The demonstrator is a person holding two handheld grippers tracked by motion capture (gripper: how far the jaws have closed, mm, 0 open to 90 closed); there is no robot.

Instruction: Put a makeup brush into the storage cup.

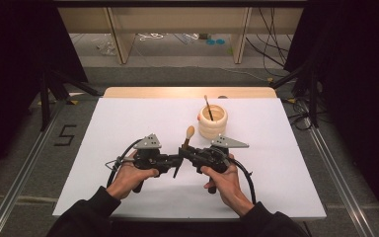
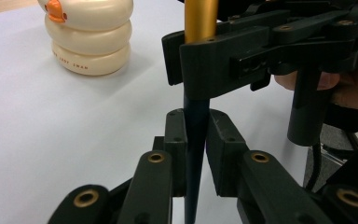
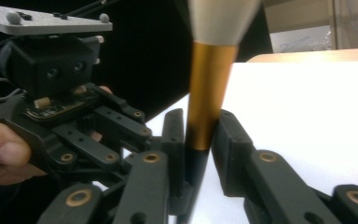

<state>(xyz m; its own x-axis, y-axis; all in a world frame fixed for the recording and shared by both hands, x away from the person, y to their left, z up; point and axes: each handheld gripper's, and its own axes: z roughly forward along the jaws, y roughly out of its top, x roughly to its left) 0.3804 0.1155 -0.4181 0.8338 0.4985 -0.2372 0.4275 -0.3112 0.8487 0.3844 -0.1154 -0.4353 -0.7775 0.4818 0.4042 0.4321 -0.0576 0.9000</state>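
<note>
A makeup brush (image 1: 187, 138) stands nearly upright between the two hand-held grippers, a little in front of the cream ringed holder (image 1: 212, 121) and nearer the person than it. The brush has a pale bristle head at the top, a gold ferrule below it and a dark tapering handle.

The left hand-held gripper (image 2: 196, 154) is closed on the dark handle: in the left gripper view its two black pads sit tight against the thin stem on both sides, low on the brush. The right hand-held gripper (image 3: 196, 140) is closed on the brush higher up, where the gold ferrule meets the dark handle; in the right gripper view its pads press against that joint from either side. So both grippers have hold of the same brush, the right one above the left, with their tips almost meeting in front of the holder.

The holder looks like a stack of three rounded rings with an orange beak-like mark near its top, seen in the left gripper view (image 2: 91, 35). It stands on the white desk (image 1: 128, 123), and another thin dark-handled brush (image 1: 208, 106) leans out of its opening. The person's left hand (image 1: 131, 175) and right hand (image 1: 222, 180) grip the handles on the side of the brush away from the holder
</note>
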